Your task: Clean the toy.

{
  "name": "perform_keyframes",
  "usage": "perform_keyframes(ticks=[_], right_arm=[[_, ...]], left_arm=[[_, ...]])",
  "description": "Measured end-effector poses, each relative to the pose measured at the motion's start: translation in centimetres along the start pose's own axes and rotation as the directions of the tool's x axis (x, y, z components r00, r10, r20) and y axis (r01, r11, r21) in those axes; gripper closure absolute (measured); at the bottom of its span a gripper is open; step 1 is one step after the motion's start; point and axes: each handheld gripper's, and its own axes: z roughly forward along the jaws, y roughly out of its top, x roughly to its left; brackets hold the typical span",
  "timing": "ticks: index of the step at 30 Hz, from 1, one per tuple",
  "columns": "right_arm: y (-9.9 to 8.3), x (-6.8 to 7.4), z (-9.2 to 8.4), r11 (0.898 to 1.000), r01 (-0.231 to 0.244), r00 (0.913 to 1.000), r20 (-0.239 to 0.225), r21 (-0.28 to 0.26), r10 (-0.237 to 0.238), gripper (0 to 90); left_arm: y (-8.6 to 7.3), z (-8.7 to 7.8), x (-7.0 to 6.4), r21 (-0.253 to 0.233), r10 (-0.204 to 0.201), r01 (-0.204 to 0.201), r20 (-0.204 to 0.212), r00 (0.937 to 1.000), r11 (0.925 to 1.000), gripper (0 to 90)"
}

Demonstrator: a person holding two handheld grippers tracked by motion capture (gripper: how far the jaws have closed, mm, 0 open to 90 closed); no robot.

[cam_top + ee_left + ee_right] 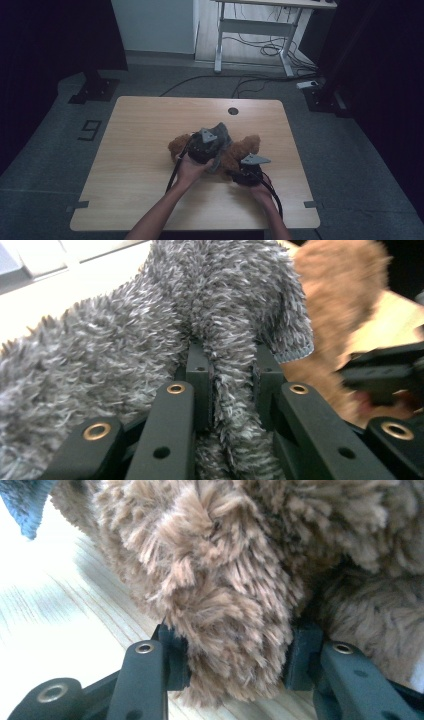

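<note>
Left claw [231, 375] pinches grey fuzzy cloth [150, 335]; right claw [235, 655] clamps brown plush toy [225, 580]; floor mark "9" [90, 130] at nine o'clock.

Both forearms are bare, with no sleeves. The left gripper [202, 146] and right gripper [248, 170] have black bodies, each topped by a grey three-cornered plate and trailing a black cable. Their black jaws carry brass-ringed rivet holes and square pads.

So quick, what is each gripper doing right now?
Left gripper: shut on the grey fuzzy cloth.
Right gripper: shut on a limb of the brown plush toy.
</note>
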Motion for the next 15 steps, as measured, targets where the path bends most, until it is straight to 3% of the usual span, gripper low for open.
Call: perform_keyframes(ticks=[3, 10, 13, 15], right_arm=[[0.0, 0.0, 0.0, 1.0, 0.0, 1.0, -0.001, -0.003, 0.0, 56.1], [0.0, 0.0, 0.0, 1.0, -0.004, 1.0, -0.004, -0.001, 0.004, 56.0], [-0.1, 0.0, 0.0, 1.0, -0.006, 1.0, -0.006, -0.002, 0.006, 56.1], [-0.1, 0.0, 0.0, 1.0, -0.015, 0.9999, -0.008, -0.001, 0.015, 56.2]], left_arm=[[-0.9, -1.0, 1.1, -0.019, -0.021, 0.021, 0.013, 0.9997, 0.9996, 75.7], [-1.5, -2.3, 1.4, -0.038, -0.019, 0.02, 0.022, 0.9996, 0.9991, 75.6], [-1.4, -2.6, 1.5, -0.049, -0.031, 0.032, 0.03, 0.9991, 0.9983, 75.5], [-1.0, -2.7, 1.6, -0.06, -0.058, 0.062, 0.061, 0.9964, 0.9963, 75.5]])
